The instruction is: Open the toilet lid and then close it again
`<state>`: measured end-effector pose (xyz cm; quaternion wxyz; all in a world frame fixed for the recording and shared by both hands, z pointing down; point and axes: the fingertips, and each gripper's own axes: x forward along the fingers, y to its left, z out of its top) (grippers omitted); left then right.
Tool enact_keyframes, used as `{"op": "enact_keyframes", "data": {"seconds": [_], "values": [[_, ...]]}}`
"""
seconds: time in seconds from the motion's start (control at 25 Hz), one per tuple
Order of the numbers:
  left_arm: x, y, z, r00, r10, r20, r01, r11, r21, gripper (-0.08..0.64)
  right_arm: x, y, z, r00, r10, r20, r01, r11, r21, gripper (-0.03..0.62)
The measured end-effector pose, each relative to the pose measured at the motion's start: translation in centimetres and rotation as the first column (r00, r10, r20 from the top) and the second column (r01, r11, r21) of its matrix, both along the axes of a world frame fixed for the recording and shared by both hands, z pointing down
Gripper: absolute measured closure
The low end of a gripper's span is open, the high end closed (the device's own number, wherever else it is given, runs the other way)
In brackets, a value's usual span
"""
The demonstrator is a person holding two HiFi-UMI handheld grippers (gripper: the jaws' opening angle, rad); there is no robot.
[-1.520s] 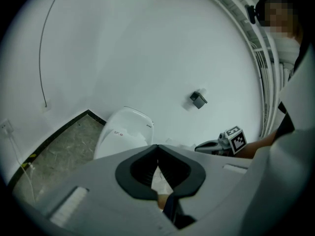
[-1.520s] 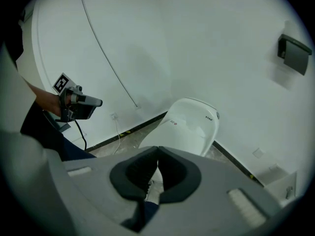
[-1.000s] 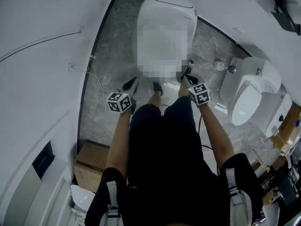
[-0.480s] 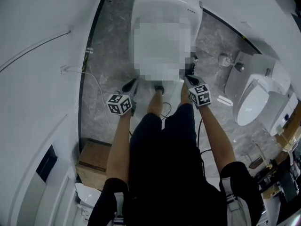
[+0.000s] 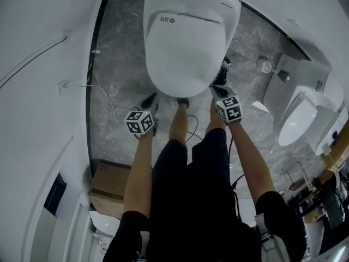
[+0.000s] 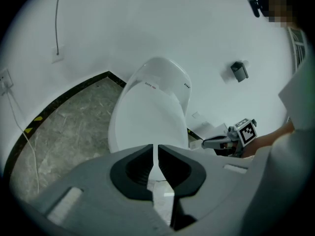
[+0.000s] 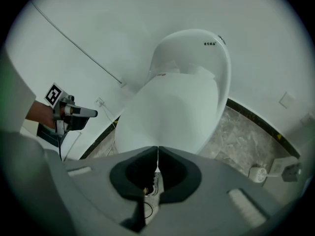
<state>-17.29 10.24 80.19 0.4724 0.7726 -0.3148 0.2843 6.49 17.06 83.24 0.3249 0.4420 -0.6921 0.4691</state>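
White toilet lid (image 5: 185, 51) lies shut on the bowl, directly ahead of both grippers. Left gripper (image 6: 157, 157) jaws: closed, empty. Right gripper (image 7: 157, 162) jaws: closed, empty, near the lid's front edge.

Left gripper (image 6: 157, 152), right gripper (image 7: 157, 155): closed, empty.

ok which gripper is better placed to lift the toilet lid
Right, probably. The right gripper sits at the front rim of the closed lid; the left gripper hangs further out. Both are shut.
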Motion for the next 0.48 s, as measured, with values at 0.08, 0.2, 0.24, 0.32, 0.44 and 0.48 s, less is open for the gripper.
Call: {"op": "enact_keyframes", "data": {"seconds": [0.08,0.2,0.24,0.32,0.44,0.48], "values": [[0.2,0.0,1.9,0.999,0.021,0.029,-0.021,1.000,-0.007,0.545,0.1,-0.1,1.5,1.000,0.020,0.017,-0.020,1.000,-0.015,0.588],[0.3,-0.2,4.3,0.999,0.021,0.045,-0.020,1.000,-0.022,0.539,0.2,-0.1,3.4,1.000,0.020,0.020,-0.019,0.999,-0.034,0.567],[0.1,-0.3,5.0,0.999,0.008,0.050,-0.007,1.000,-0.030,0.512,0.1,-0.2,4.0,1.000,0.016,0.019,-0.015,0.999,-0.038,0.561],[-0.2,-0.5,6.4,0.998,-0.017,0.063,0.020,0.998,-0.051,0.413,0.2,-0.4,4.9,1.000,0.015,0.016,-0.015,0.999,-0.044,0.548],[-0.4,-0.6,8.1,0.995,-0.049,0.081,0.056,0.995,-0.077,0.399,1.1,-0.8,6.0,0.999,0.039,0.005,-0.038,0.998,-0.054,0.521],[-0.4,-0.5,8.6,0.995,-0.060,0.084,0.068,0.994,-0.088,0.394,1.5,-0.8,6.3,0.999,0.053,0.006,-0.053,0.997,-0.063,0.511]]}}
